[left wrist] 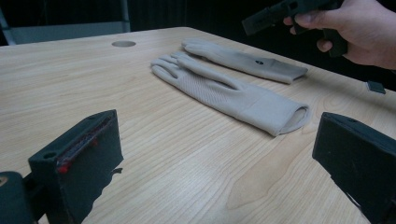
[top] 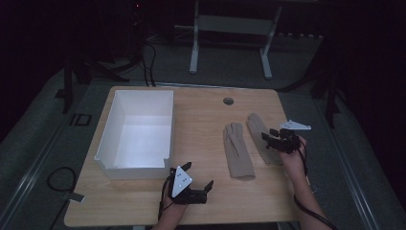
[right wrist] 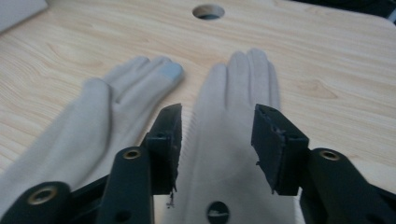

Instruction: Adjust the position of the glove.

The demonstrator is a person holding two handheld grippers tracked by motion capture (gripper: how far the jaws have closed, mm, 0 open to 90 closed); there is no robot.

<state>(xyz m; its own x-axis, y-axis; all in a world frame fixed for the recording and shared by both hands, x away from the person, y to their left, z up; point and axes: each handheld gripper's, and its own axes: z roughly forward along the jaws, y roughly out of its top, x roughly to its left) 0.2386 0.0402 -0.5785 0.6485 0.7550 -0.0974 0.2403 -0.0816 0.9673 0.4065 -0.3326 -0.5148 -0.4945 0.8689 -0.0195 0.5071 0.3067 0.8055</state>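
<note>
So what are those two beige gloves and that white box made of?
The gloves look like soft knitted fabric: matte, limp, with a ribbed texture, and one fingertip has a pale blue patch. The white box seems like thin card or foam board, with flat matte walls; I can't tell which.

Setting: dim lab or test room, data-recording bench.

My work surface is a light wood desk (top: 201,120) with a round cable hole (top: 228,101) — office-type furniture, but standing alone on grey carpet (top: 43,143). Behind it I see the white metal legs of a second bench (top: 230,43), dark stands (top: 72,76) at the sides and cables (top: 148,62) trailing across the floor — the room beyond is unlit. A small red indicator light (top: 138,6) glows on equipment at the back.
</note>
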